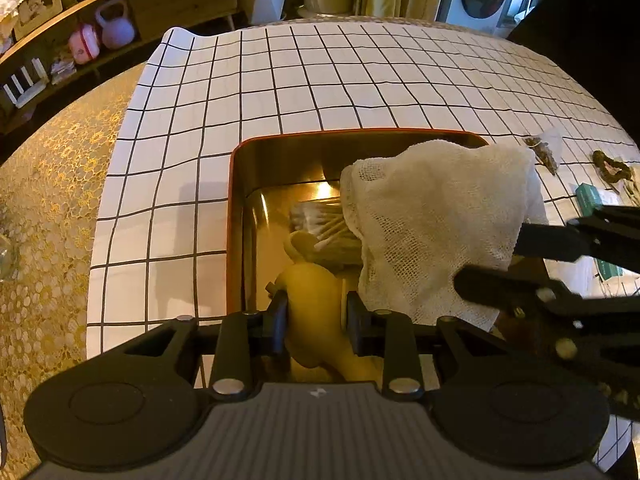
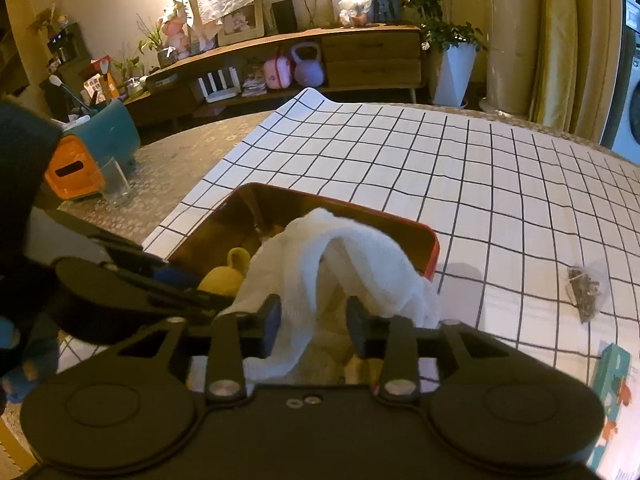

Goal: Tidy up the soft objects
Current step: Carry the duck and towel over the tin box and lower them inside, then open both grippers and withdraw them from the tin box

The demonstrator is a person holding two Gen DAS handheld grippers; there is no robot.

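Observation:
A tin box (image 1: 236, 216) with a red rim and a gold inside stands on the checked cloth. My left gripper (image 1: 317, 320) is shut on a yellow soft toy (image 1: 312, 292), which it holds just over the box's near end. A white gauze cloth (image 1: 432, 220) drapes over the box's right side. In the right wrist view the same white cloth (image 2: 360, 248) hangs loosely between the fingers of my right gripper (image 2: 313, 322); the jaws stand apart and the pads do not press on it. The yellow toy (image 2: 230, 270) peeks out to the left of the cloth.
A pack of cotton swabs (image 1: 320, 224) lies inside the box. On the checked cloth (image 2: 440, 160) to the right are a tea bag (image 2: 586, 288), a teal carton (image 2: 612, 380) and a brown heart-shaped item (image 1: 612, 170). A glass (image 2: 114, 184) and an orange box (image 2: 72, 176) stand at the left.

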